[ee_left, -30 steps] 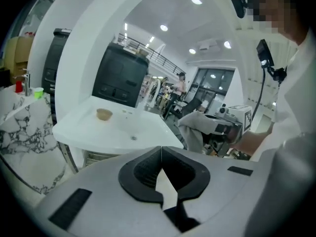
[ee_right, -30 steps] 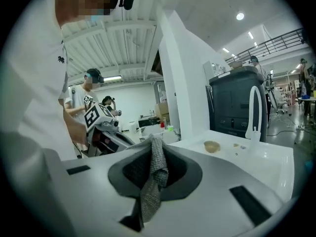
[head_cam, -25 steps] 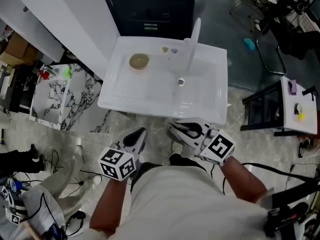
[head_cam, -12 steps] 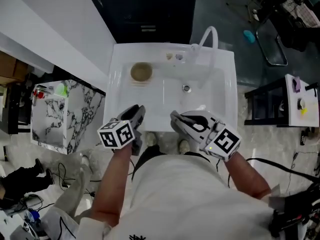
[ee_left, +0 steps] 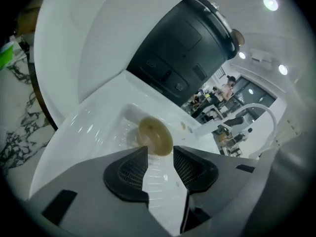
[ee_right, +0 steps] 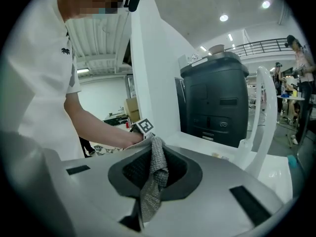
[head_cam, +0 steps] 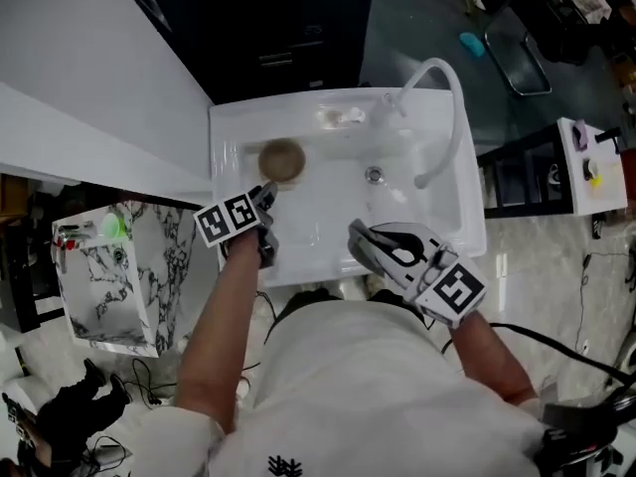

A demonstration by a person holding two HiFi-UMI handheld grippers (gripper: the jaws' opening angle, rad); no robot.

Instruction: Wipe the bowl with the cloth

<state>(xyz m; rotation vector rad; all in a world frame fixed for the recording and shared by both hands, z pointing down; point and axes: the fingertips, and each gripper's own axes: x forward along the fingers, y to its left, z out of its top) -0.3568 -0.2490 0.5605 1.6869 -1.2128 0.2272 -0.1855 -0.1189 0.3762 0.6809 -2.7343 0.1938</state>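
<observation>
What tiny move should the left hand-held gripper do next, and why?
Probably ease the left hand-held gripper forward to the bowl and close on its rim. Its jaws have just been opening, with nothing between them, the bowl lies just ahead in the sink, and the right hand-held gripper pinches the cloth.

Bowl point(head_cam: 281, 159): small, round, tan-brown, with a dull inner surface. It sits in the white sink point(head_cam: 328, 229), in the left rear part of the basin, mouth up as the head view shows it.

Cloth point(ee_right: 150, 191): grey, coarse weave, bunched into a narrow strip. It is pinched between the closed jaws of the right gripper point(ee_right: 155, 152), its tail hanging limp. It is well apart from the bowl.
</observation>
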